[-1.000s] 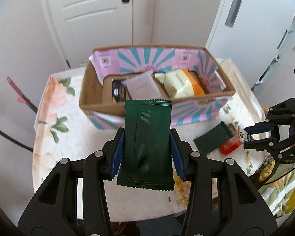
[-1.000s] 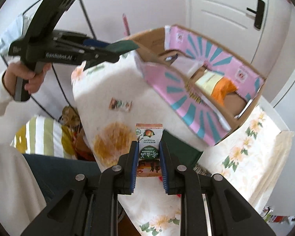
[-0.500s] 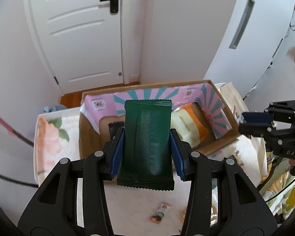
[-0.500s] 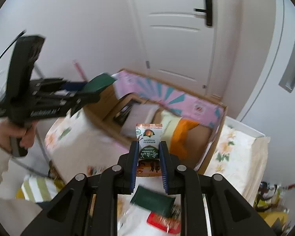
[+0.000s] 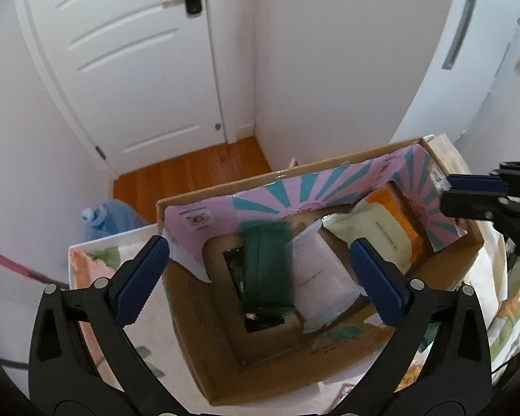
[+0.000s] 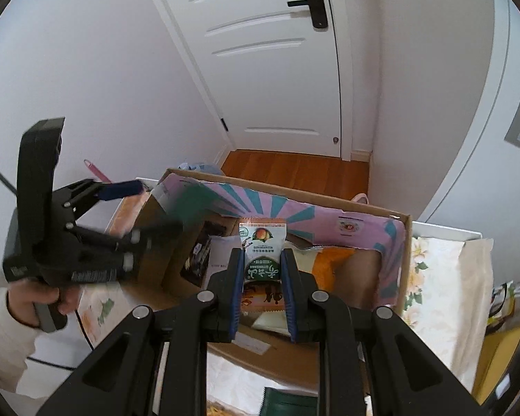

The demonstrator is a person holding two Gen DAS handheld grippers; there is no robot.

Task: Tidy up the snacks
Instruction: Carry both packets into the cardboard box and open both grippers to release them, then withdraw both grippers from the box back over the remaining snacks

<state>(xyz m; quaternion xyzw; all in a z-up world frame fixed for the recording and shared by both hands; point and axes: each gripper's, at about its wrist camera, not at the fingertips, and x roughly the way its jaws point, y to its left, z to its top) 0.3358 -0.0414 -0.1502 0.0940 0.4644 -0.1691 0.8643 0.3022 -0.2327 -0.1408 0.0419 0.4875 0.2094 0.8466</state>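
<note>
Now the left gripper (image 5: 260, 267) gapes wide over the box (image 5: 204, 315), the green packet (image 5: 267, 270) a blur between its fingers above the box's left compartment. Further right, the right gripper (image 6: 261, 274) clamps a peach sachet (image 6: 262, 253) above the box's middle.

Left wrist view: above the cardboard box (image 5: 329, 357), close, tilted down, facing the white door (image 5: 121, 52). Right wrist view: close above the same box (image 6: 404, 253), from its other end, facing that door (image 6: 270, 52). Shared: box interior, door, wooden floor (image 5: 190, 173).
</note>
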